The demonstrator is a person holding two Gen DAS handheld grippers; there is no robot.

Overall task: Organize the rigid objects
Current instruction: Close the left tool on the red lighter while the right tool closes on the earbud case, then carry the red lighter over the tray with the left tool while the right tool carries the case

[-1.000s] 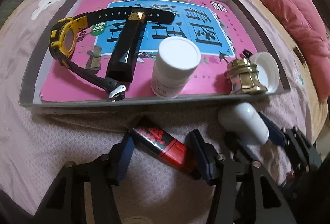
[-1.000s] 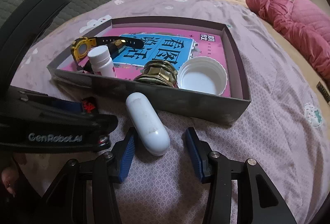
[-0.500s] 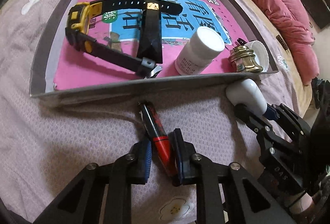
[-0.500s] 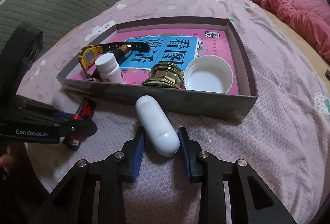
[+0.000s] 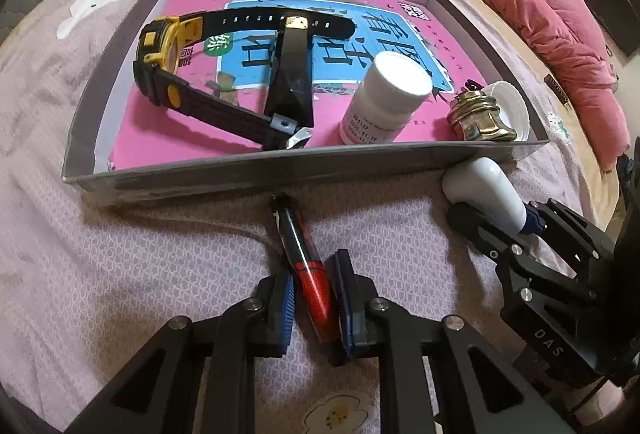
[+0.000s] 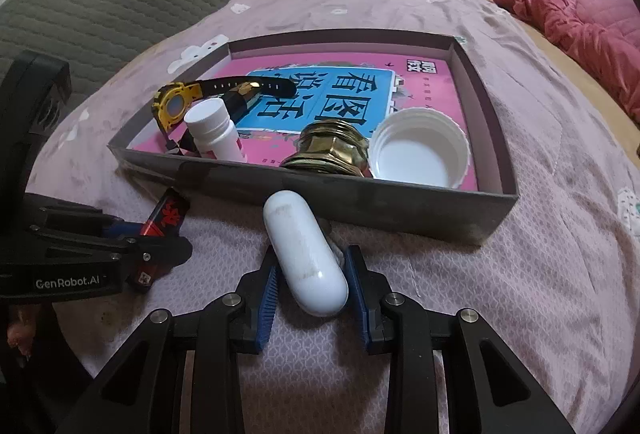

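Down on the pink bedspread, the left gripper has just closed and pinches a red-and-black tube lying just near of the grey tray. To its right, the right gripper has also closed, clamping a white capsule-shaped case whose far end touches the tray's near wall. Inside the tray lie a yellow-and-black wristwatch, a black faceted stick, a white pill bottle, a brass fitting and a white lid.
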